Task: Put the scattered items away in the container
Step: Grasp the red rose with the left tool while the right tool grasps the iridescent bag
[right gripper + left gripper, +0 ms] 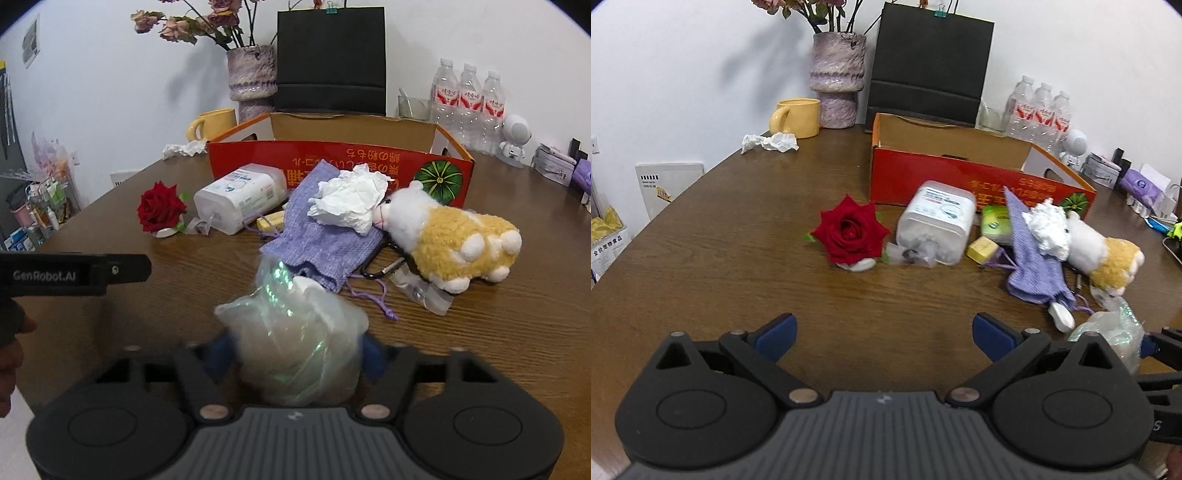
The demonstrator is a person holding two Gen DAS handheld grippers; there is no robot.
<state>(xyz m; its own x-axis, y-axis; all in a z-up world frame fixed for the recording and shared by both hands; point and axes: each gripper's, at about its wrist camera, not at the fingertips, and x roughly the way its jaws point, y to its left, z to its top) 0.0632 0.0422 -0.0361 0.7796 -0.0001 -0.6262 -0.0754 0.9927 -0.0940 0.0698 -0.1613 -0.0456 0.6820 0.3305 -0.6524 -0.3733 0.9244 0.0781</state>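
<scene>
An open red cardboard box [923, 173] [406, 162] stands at the back of the brown table. In front of it lie a red rose [851, 230] [160, 206], a white wipes pack [934, 221] [240, 197], a purple knitted pouch [1030, 251] [325, 229], a crumpled white tissue [1049, 227] [351, 197] and a plush toy [1104, 254] [450, 240]. My left gripper [884, 336] is open and empty, above bare table. My right gripper [295, 350] is shut on a crumpled clear plastic bag [295, 347] [1108, 332].
A yellow mug [796, 118], a purple vase [836, 77], a black paper bag [931, 66] and water bottles [1039, 110] stand along the back wall. A crumpled tissue [772, 142] lies near the mug. A small yellow block [982, 249] and green packet [995, 219] lie by the wipes.
</scene>
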